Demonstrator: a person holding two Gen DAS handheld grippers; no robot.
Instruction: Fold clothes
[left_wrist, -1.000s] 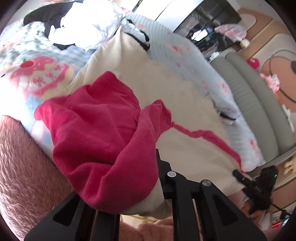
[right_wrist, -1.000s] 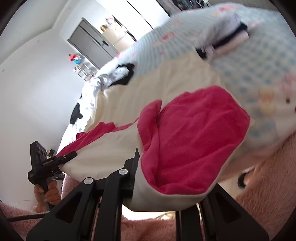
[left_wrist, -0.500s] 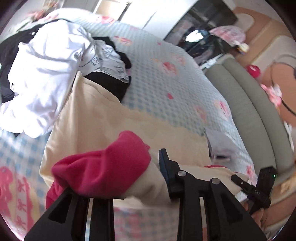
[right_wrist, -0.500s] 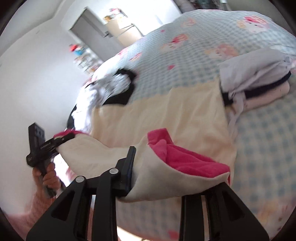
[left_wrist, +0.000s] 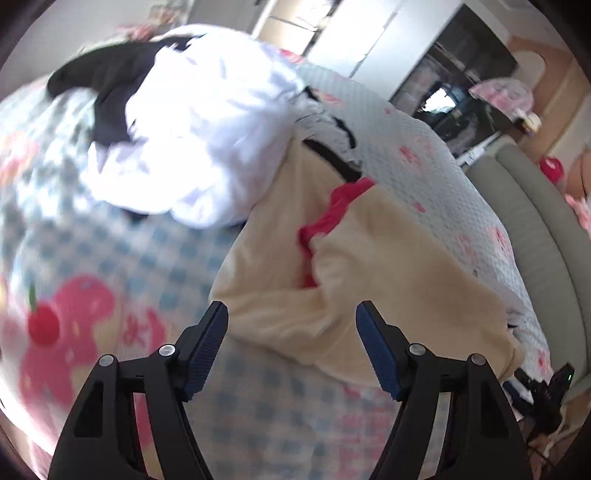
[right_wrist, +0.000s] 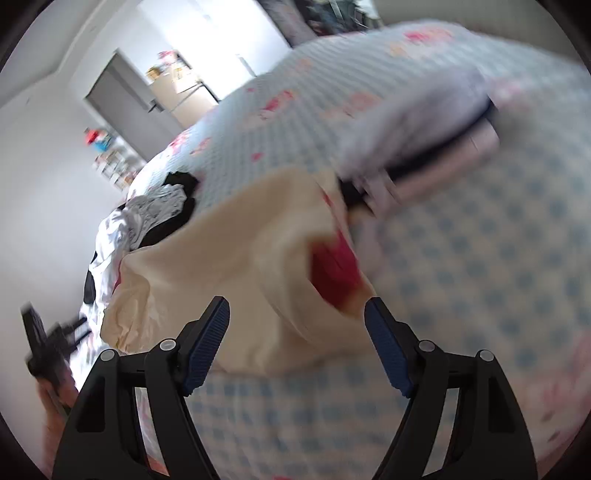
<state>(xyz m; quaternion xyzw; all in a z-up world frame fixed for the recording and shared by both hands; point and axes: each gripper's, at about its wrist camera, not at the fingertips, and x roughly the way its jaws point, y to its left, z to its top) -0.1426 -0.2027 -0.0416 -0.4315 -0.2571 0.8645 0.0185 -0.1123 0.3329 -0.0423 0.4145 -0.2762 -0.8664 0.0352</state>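
Note:
A cream garment (left_wrist: 369, 266) with a pink lining (left_wrist: 332, 214) lies folded over on the checked bedspread (left_wrist: 110, 243). My left gripper (left_wrist: 291, 328) is just in front of its near edge, jaws opening wide, pads clear of the cloth. From the right wrist view the same garment (right_wrist: 229, 266) shows a pink patch (right_wrist: 336, 266) at its right corner. There my right gripper (right_wrist: 297, 325) is also opening, wide apart, with the garment's edge lying free between the fingers. The left gripper (right_wrist: 44, 350) appears blurred at the far left.
A heap of white and black clothes (left_wrist: 192, 122) lies beyond the garment on the left. A stack of folded clothes (right_wrist: 424, 147) sits at the garment's far right corner. A grey sofa (left_wrist: 535, 236) runs along the bed's right side.
Both grippers carried the garment's edge forward over itself, then opened and let it drop onto the bed. The pink lining, widely exposed before, is now mostly covered by cream cloth.

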